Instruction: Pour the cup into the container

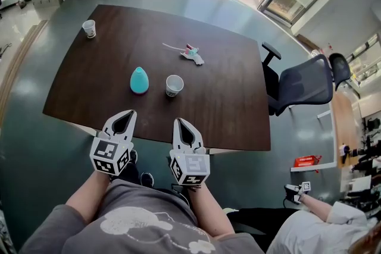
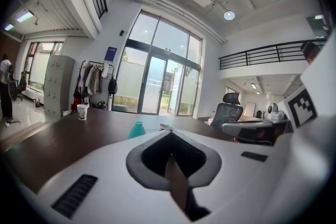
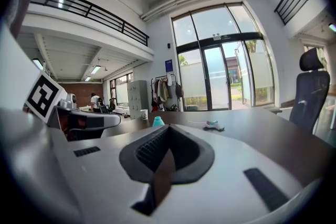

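At the near edge of the tabletop (image 1: 226, 98), the left tool (image 1: 127, 113) and right tool (image 1: 181, 123) are each pressed together on nothing and point across the wood. A paper cup (image 1: 174, 85) stands upright almost straight ahead of the right tool, which is the nearer of the two. Just to the cup's left, ahead of the left tool, sits a teal dome (image 1: 139, 80), possibly the container. A second cup (image 1: 89, 28) stands at the far left corner. Neither cup shows whether it is full.
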`<state>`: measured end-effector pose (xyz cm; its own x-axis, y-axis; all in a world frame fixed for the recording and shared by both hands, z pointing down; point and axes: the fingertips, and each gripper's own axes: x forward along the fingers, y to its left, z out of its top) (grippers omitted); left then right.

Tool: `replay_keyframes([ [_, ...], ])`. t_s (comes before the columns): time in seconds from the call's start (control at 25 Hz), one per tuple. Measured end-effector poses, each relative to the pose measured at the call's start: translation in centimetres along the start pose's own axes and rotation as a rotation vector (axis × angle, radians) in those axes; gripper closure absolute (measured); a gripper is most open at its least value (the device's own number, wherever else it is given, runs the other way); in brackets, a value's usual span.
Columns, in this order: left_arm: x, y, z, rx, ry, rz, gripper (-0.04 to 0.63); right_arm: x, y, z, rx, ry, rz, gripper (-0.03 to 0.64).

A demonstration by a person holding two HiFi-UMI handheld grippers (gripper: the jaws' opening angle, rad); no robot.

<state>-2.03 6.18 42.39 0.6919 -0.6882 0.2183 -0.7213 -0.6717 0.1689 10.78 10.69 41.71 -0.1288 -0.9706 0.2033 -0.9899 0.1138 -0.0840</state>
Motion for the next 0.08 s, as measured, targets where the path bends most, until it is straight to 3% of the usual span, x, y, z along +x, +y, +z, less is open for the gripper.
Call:
replay_keyframes([
  [0.08,-0.24,-0.21,0.05,0.002,-0.004,-0.001,0.588,-0.27,0.11,-0.04,-0.003,0.0,0.001,0.63],
])
